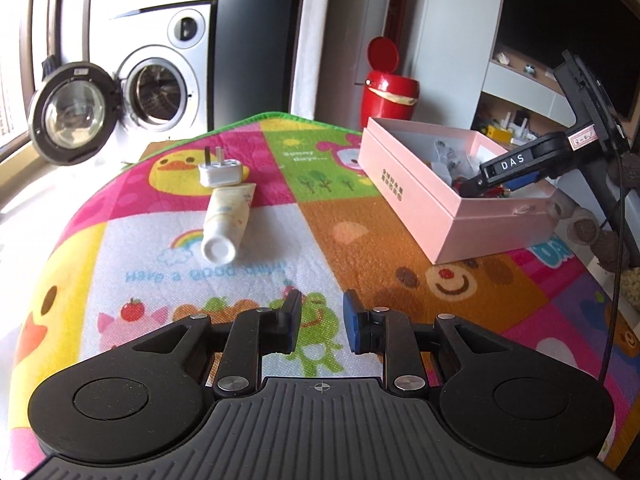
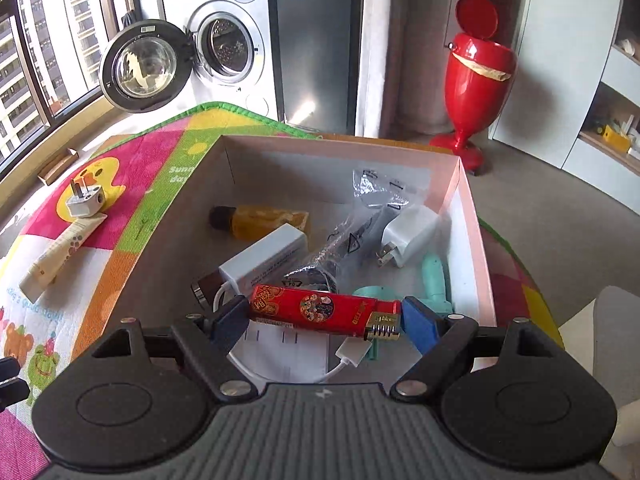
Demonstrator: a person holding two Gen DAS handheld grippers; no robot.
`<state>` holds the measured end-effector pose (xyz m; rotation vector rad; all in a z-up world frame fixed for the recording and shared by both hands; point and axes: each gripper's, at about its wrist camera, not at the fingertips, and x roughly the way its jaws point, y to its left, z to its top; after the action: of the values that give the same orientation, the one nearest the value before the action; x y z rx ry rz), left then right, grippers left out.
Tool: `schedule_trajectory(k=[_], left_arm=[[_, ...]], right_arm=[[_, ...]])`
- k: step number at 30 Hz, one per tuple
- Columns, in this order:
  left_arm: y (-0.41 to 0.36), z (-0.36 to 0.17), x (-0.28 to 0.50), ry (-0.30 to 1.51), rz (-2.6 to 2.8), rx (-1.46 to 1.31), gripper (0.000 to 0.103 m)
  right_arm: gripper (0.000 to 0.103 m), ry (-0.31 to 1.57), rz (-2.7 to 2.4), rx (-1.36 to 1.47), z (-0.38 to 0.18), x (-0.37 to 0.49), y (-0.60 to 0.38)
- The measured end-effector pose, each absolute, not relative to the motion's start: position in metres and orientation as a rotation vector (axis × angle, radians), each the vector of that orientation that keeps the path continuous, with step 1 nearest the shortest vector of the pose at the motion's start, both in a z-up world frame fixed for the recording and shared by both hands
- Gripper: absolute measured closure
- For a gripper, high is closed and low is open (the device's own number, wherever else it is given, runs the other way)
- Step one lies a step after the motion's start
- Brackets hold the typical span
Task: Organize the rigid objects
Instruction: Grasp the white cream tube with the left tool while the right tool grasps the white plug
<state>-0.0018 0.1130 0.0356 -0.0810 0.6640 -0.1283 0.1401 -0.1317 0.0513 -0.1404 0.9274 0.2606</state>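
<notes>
- Currently mid-delivery: right gripper (image 2: 325,322) clamps a red lighter (image 2: 324,311) crosswise, one finger pressing on each end, hanging over the open pink box (image 2: 474,240).
- Directly beyond the right fingers, inside the box: a white adapter (image 2: 266,258), a yellow tube (image 2: 264,222), a white charger (image 2: 408,236), a crinkled plastic bag (image 2: 360,232) and a mint-green item (image 2: 434,276), all loosely piled.
- Seen from the left wrist, the right gripper (image 1: 476,184) dips its tips over the near rim of the pink box (image 1: 404,200).
- Left gripper (image 1: 320,326) clenched on nothing, fingers drawn close with only the play mat (image 1: 360,240) showing between them.
- Well ahead and to the left of the left fingers, waiting on the mat: a cream tube (image 1: 226,222) lying cap-first toward the camera, with a white plug adapter (image 1: 222,172) touching its far end.
- Step in hand, judging by the pose: dropping the lighter into the box.
- Next move probably calls for spreading the right fingers to let the lighter fall among the contents, then lifting clear of the rim.
- After that, likely a reach by the left fingers, opened first, toward the tube or the plug adapter.
</notes>
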Motion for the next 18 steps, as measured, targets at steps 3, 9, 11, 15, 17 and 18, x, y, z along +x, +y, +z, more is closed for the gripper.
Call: schedule_trajectory(k=[3, 9, 11, 15, 17, 18], left_arm=[[0.127, 0.037, 0.007, 0.638, -0.08, -0.115, 0.078], [0.154, 0.036, 0.022, 0.608, 0.039, -0.224, 0.078], [0.162, 0.035, 0.024, 0.611, 0.073, -0.254, 0.078], [0.179, 0.033, 0.019, 0.619, 0.097, -0.297, 0.078], [0.186, 0.031, 0.014, 0.627, 0.117, -0.301, 0.078], [0.19, 0.03, 0.011, 0.635, 0.127, -0.304, 0.078]], right_arm=[[0.018, 0.934, 0.257, -0.156, 0.05, 0.138, -0.129], [0.016, 0.812, 0.245, -0.241, 0.082, 0.121, -0.109], [0.016, 0.78, 0.284, -0.224, 0.095, 0.117, -0.095], [0.014, 0.787, 0.415, -0.189, 0.107, 0.117, -0.049], [0.014, 0.795, 0.46, -0.184, 0.106, 0.121, -0.021], [0.014, 0.797, 0.485, -0.181, 0.103, 0.125, -0.001]])
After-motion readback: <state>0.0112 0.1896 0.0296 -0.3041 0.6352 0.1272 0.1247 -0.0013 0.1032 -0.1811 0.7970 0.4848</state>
